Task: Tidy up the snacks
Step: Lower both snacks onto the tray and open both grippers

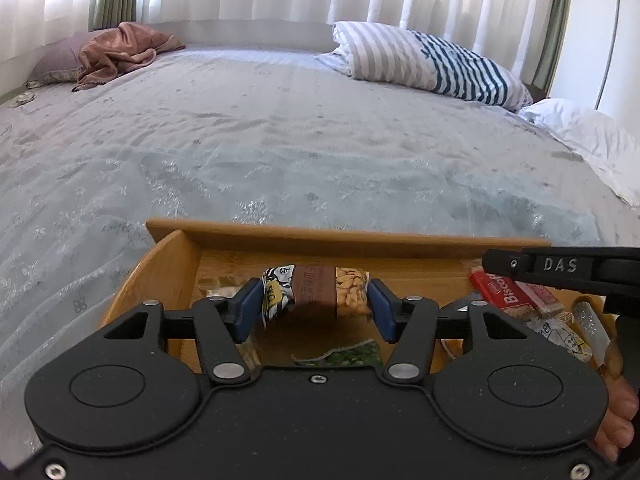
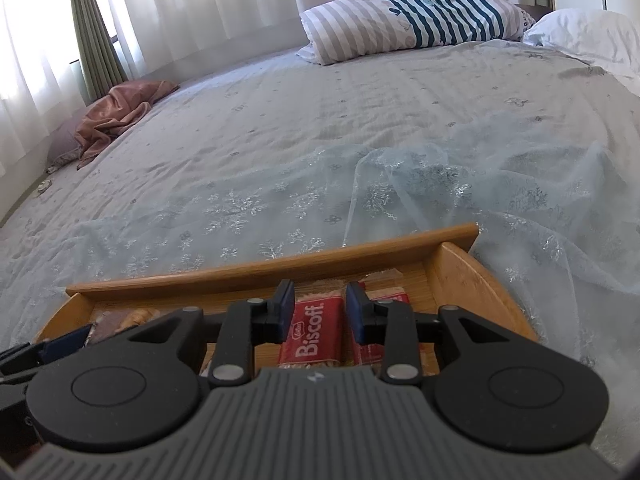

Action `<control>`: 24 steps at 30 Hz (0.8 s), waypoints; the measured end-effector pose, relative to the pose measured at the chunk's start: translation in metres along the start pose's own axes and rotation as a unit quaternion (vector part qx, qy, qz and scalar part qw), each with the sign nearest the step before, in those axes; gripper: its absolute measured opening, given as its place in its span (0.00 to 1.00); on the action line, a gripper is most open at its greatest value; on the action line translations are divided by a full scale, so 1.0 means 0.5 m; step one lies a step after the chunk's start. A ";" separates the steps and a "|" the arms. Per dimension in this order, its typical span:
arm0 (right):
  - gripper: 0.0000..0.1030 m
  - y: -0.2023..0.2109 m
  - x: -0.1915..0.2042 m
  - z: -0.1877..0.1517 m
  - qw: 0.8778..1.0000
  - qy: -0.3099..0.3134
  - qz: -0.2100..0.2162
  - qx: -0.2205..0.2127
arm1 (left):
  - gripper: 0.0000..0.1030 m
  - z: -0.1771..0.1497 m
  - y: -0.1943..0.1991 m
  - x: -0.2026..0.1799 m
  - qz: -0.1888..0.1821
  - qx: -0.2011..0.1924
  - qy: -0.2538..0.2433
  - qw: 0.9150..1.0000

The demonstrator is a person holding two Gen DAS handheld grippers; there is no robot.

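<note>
- Left gripper [image 1: 316, 306] hangs over a wooden tray [image 1: 360, 238] on a bed, its blue pads flanking a peanut snack packet [image 1: 316, 294]; whether the pads press the packet or merely stand beside its ends cannot be told.
- Right gripper [image 2: 316, 312] holds its jaws narrow on either side of a red Biscoff packet [image 2: 314, 336] lying in the same tray [image 2: 256, 276]; contact with the packet is unclear.
- More wrapped snacks lie in the tray's right part beside the Biscoff packet [image 1: 502, 294], and a green wrapper [image 1: 344, 354] shows below the left gripper.
- Sheer snowflake-patterned fabric [image 2: 460, 184] covers the grey bedspread [image 1: 280, 120] around the tray.
- Striped pillow [image 2: 412, 20] and a crumpled brown cloth [image 1: 120, 52] sit at the far side, well apart from the tray.
</note>
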State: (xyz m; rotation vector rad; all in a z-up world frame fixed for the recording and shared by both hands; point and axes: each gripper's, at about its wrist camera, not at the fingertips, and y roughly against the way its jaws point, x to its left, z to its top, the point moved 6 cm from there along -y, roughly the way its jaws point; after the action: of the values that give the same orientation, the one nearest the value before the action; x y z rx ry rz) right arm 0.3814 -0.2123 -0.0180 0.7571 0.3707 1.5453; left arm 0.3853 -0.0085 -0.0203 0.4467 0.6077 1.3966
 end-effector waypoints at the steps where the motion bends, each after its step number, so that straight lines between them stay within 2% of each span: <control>1: 0.42 0.001 -0.002 0.000 1.000 -0.001 0.002 0.000 | 0.58 -0.002 0.001 0.000 0.000 0.001 0.000 1.000; 3: 0.44 0.007 -0.002 0.000 1.000 0.001 0.003 -0.002 | 0.59 -0.002 0.007 0.002 0.001 0.000 0.001 1.000; 4: 0.49 0.011 -0.001 -0.001 1.000 0.002 0.004 -0.003 | 0.60 -0.002 0.012 0.002 -0.001 0.000 0.000 1.000; 6: 0.56 0.023 -0.001 -0.005 1.000 0.006 0.012 -0.009 | 0.66 -0.003 0.030 0.005 -0.006 -0.002 0.003 1.000; 8: 0.58 0.038 0.000 -0.008 1.000 0.012 0.018 -0.016 | 0.76 -0.004 0.053 0.007 -0.013 -0.011 0.001 1.000; 11: 0.66 0.062 0.001 -0.013 0.999 0.020 0.022 -0.026 | 0.82 -0.009 0.089 0.012 -0.013 -0.022 -0.005 1.000; 17: 0.68 0.129 0.000 -0.027 0.997 0.044 0.025 -0.051 | 0.86 -0.032 0.160 0.020 -0.018 -0.032 -0.011 0.999; 24: 0.76 0.221 -0.003 -0.064 0.993 0.075 0.046 -0.075 | 0.90 -0.074 0.251 0.009 -0.032 -0.049 -0.032 0.998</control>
State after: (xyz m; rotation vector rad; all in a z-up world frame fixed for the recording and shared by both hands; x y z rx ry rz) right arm 0.2768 -0.2221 0.0294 0.5488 0.3296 1.7016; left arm 0.2656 0.0104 0.0290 0.3887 0.4953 1.3396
